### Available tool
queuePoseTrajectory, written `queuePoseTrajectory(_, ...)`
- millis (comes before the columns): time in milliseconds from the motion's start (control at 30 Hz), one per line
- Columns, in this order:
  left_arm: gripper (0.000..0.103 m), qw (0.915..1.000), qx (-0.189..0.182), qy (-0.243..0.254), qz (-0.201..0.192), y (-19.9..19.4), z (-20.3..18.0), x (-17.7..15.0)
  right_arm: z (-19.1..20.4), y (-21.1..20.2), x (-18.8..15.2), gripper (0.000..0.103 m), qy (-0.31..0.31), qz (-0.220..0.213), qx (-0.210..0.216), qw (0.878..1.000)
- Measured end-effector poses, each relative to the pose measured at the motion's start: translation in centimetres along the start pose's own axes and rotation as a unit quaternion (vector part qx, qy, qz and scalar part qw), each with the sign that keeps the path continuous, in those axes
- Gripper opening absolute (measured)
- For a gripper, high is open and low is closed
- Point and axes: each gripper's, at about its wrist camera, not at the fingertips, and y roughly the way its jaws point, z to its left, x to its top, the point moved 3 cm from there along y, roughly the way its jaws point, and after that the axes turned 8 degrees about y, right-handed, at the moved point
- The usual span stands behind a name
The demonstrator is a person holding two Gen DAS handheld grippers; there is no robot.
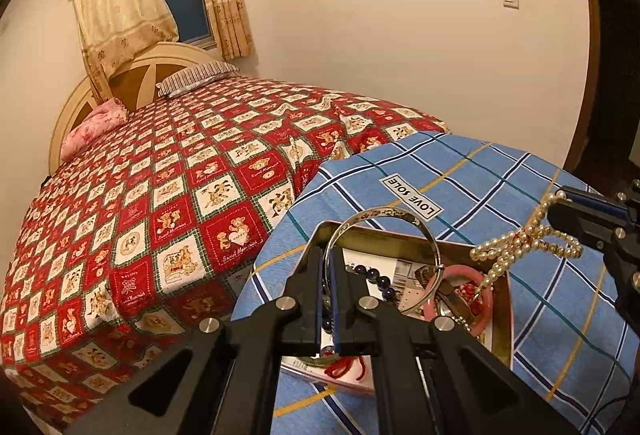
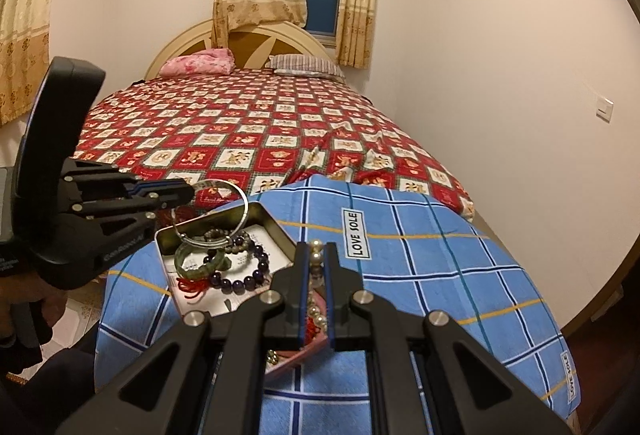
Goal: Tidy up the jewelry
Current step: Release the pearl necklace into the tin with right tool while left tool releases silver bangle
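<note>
An open metal tin (image 1: 509, 319) (image 2: 267, 213) lies on a blue plaid cloth (image 1: 500, 179) (image 2: 420, 259). My left gripper (image 1: 327, 251) (image 2: 188, 191) is shut on a thin silver bangle (image 1: 400, 211) (image 2: 230, 213), lifted over the tin's far-left corner. My right gripper (image 2: 316, 247) (image 1: 557, 202) is shut on a pearl strand (image 1: 520, 241) (image 2: 316, 255) that hangs down into the tin's right side. Inside the tin lie a dark purple bead bracelet (image 2: 240, 281) (image 1: 378, 277), a green jade bangle (image 2: 196, 263), a red cord (image 2: 191, 285) and a pink bangle (image 1: 486, 309).
The cloth covers a rounded surface at the foot of a bed with a red patterned quilt (image 1: 160, 187) (image 2: 260, 131). A "LOVE SOLE" label (image 1: 412, 197) lies beyond the tin. A person's hand (image 2: 24, 307) grips the left tool's handle. A wall stands to the right.
</note>
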Motion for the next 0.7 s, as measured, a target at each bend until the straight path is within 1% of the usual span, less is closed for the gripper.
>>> queuePoseTrajectory(333,0.002,0.9998,0.004,-0.001,0.017,2.6,0.3,0.1,0.6,2.9,0.1,0.009,0.000,0.012,0.002,1.000)
queuePoseTrajectory(700,0.002,0.9994,0.006,0.000,0.033,4.6,0.5,-0.1,0.5,4.8,-0.2,0.009,0.004,0.023,-0.002,1.000)
